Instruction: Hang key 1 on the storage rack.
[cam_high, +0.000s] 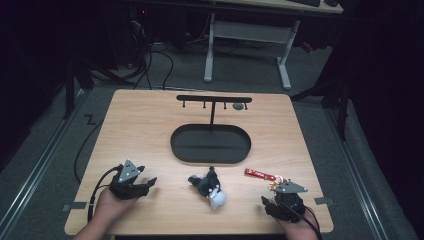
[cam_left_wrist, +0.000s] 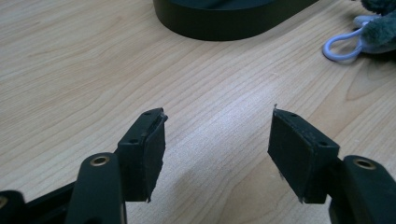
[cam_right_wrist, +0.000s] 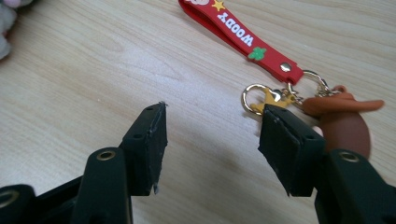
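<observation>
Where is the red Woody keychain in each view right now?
High view: the red keychain lies on the table's right front, just ahead of the right gripper.
Right gripper view: its strap runs from top centre down to the right jaw.
Left gripper view: not in it.
Shared landmark: the plush toy.

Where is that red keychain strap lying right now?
In the high view, the red keychain strap lies on the wooden table's right side, just ahead of the right gripper, right of the plush toy.

Dim room, grey floor (cam_high: 45, 125), white-legged desk (cam_high: 250, 30) beyond wooden table (cam_high: 145, 130).
</observation>
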